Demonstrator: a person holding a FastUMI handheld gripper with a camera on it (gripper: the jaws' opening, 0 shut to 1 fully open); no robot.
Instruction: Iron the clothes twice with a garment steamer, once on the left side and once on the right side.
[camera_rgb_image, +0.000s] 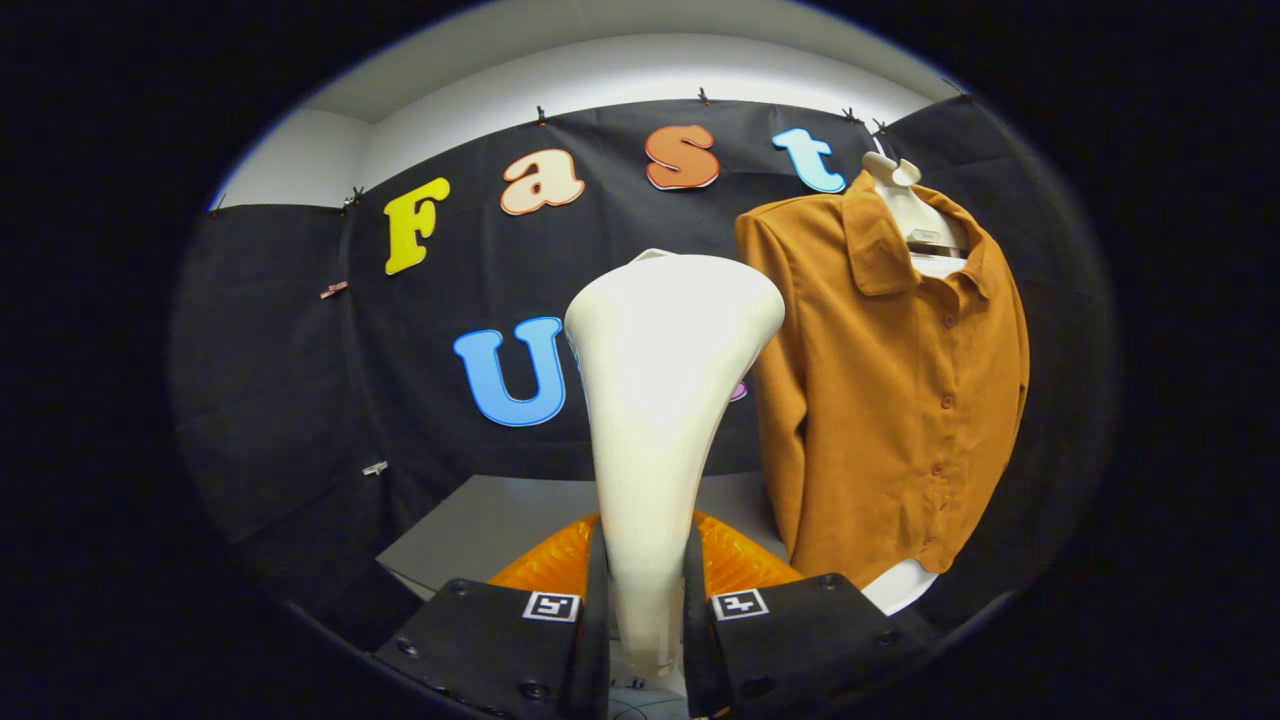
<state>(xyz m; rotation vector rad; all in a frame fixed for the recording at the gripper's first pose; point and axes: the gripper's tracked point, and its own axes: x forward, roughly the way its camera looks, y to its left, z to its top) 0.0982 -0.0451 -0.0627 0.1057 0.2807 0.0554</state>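
Note:
A white garment steamer (660, 400) stands upright between my fingers, its narrow handle pinched by both and its wide head flaring upward. My gripper (646, 600) is shut on that handle. To the right and beyond the steamer hangs a brown button-up shirt (900, 390) on a white mannequin stand (912, 215), collar up, front facing me. The steamer head sits left of the shirt's left sleeve, apart from the fabric.
A grey tabletop (480, 530) lies below, behind the fingers. The white base of the stand (900, 585) shows under the shirt's hem. Black cloth walls close in behind and on both sides.

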